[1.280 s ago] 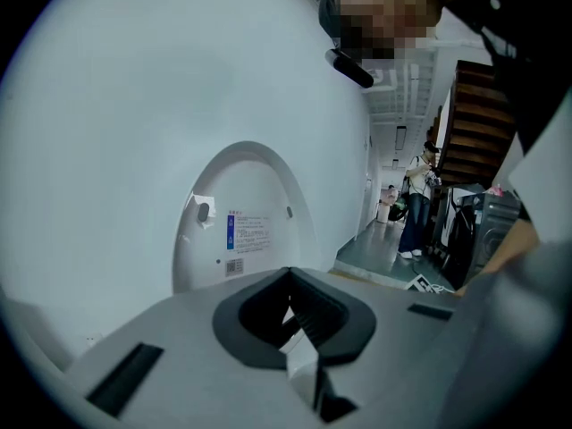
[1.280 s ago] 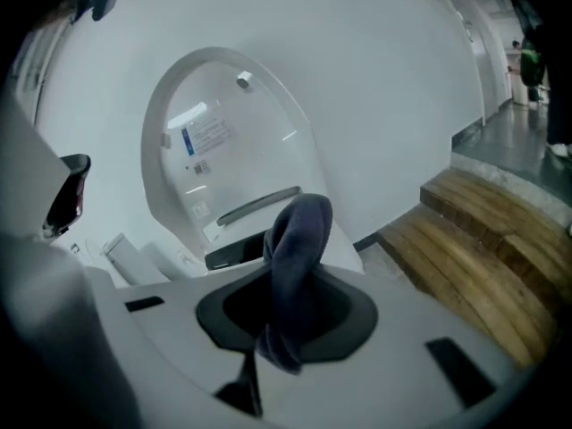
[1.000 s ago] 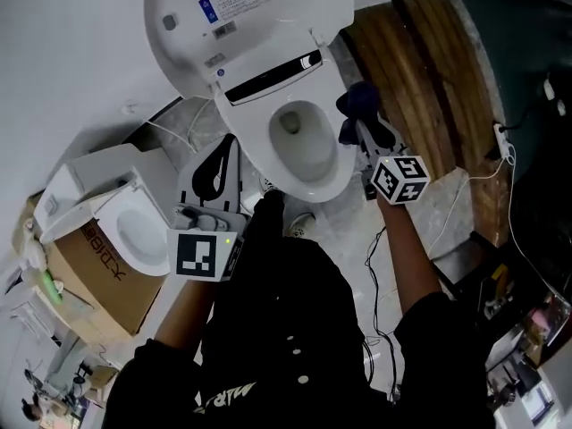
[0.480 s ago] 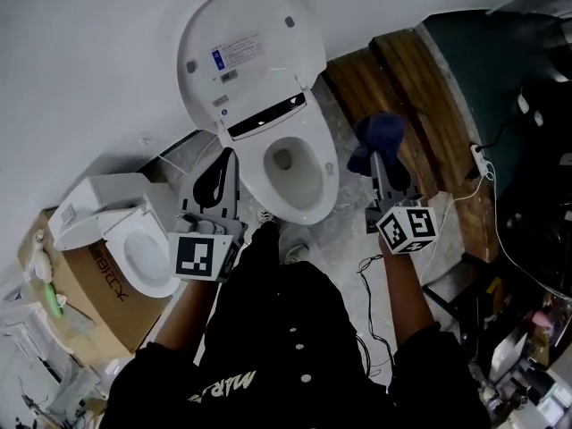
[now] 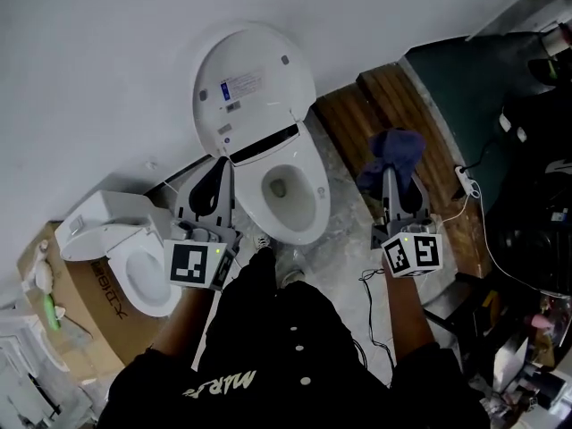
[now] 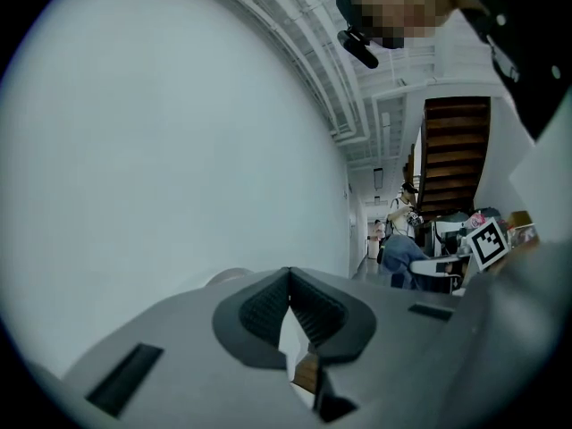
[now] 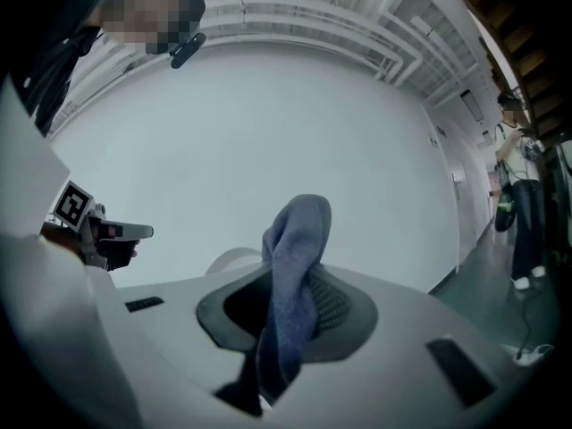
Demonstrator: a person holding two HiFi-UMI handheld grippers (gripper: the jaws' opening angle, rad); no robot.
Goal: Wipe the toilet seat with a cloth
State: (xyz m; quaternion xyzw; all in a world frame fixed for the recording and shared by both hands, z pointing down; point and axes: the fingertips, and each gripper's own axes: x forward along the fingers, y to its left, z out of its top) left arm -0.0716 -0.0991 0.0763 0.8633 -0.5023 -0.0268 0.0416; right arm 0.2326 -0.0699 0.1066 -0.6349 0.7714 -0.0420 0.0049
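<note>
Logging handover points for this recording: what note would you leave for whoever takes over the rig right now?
Left gripper: jaws together, nothing in them, held beside the toilet on the person's left.
Right gripper: shut on the blue cloth, held in the air to the toilet's right, clear of the toilet seat.
Lid: up, so the seat is exposed.
Done: cloth is in hand; whether any wiping has happened cannot be told.
Left: bring the cloth onto the seat and wipe round it.
</note>
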